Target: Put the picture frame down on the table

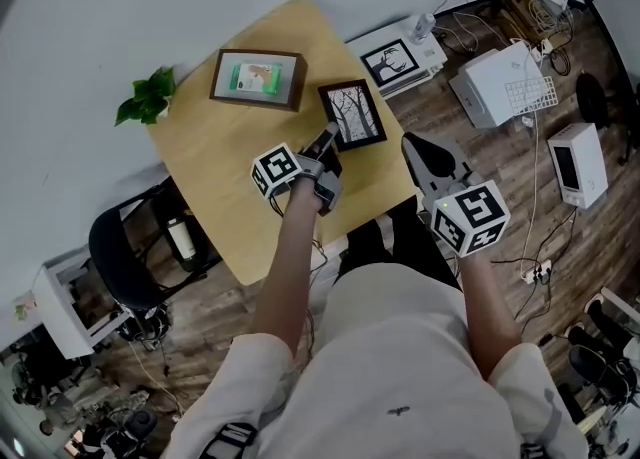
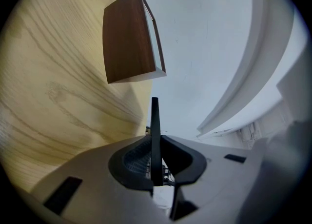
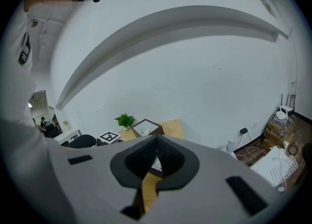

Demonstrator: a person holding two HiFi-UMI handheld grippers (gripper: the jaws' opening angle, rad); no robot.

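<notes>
The left hand-held gripper (image 1: 328, 140) was clamped on the near corner of the black picture frame (image 1: 352, 114). In the left gripper view the frame showed edge-on as a thin dark strip pinched between the two jaw pads. The frame, with its print of bare trees facing up, was over the far right part of the wooden desk (image 1: 215, 182), close to the desk's edge. Whether it lay flat on the wood or was held a little off it could not be told.

The person's left forearm (image 1: 293, 252) reached straight out over the desk, with the marker cube (image 1: 277, 169) turned to the left of the wrist.

The right hand-held gripper (image 1: 413, 145) was held back at the desk's right edge, apart from the frame. Its jaws were closed together with nothing between them, and the right forearm (image 1: 482, 297) was drawn in nearer the body.

A second frame (image 1: 257, 78), brown with a green picture, stood further back on the desk. A small green plant (image 1: 147, 97) sat at the desk's left corner.
</notes>
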